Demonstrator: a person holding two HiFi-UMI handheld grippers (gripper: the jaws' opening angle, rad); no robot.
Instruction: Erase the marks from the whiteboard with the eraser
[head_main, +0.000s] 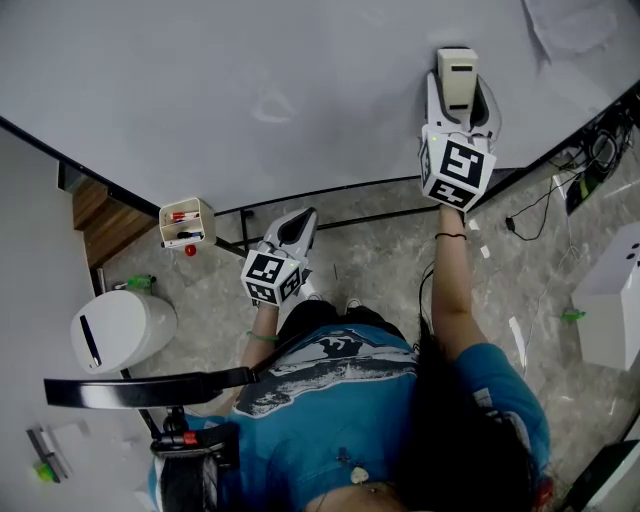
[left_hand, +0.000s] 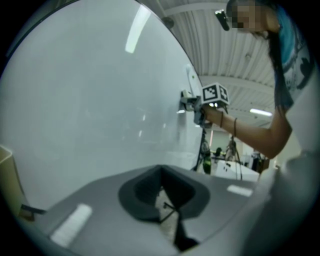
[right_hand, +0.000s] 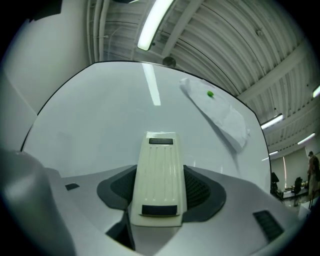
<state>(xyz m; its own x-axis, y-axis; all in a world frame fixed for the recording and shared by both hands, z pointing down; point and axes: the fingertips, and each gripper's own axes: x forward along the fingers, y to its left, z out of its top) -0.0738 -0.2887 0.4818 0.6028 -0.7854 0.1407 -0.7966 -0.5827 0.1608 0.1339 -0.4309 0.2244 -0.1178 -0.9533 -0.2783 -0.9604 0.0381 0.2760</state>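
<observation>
Biggest thing in front of me is the whiteboard (head_main: 250, 90), a wide pale sheet filling the far side of the scene, and from here it reads nearly clean. Far right on it there's a sheet of paper (right_hand: 215, 112) stuck on at a slant, so I'd steer wide of that. Down at the board's lower left edge hangs a small cream marker box (head_main: 186, 222) with red-capped pens in it, well apart from the action. Now my right gripper (right_hand: 160, 195): it's up high on the right, jaws clamped on the long sides of the eraser (right_hand: 159, 175), which pokes out ahead with its far end at the board's surface, touching as far as I can judge. My left gripper (left_hand: 162, 192) hangs low near my body, jaws pressed together with nothing between them, short of the board. The eraser itself: a cream, ribbed plastic shell, so I reckon it's light and stiff but a bit slick. The side pinch across its middle looks like the right hold, though under wiping pressure it could pivot between the pads, so a firm squeeze and a flat face to the board is what I'd want. Smallest of all, a faint ghost of a mark (head_main: 272, 105) sits left of the eraser, and that looks like the bit left to wipe.
</observation>
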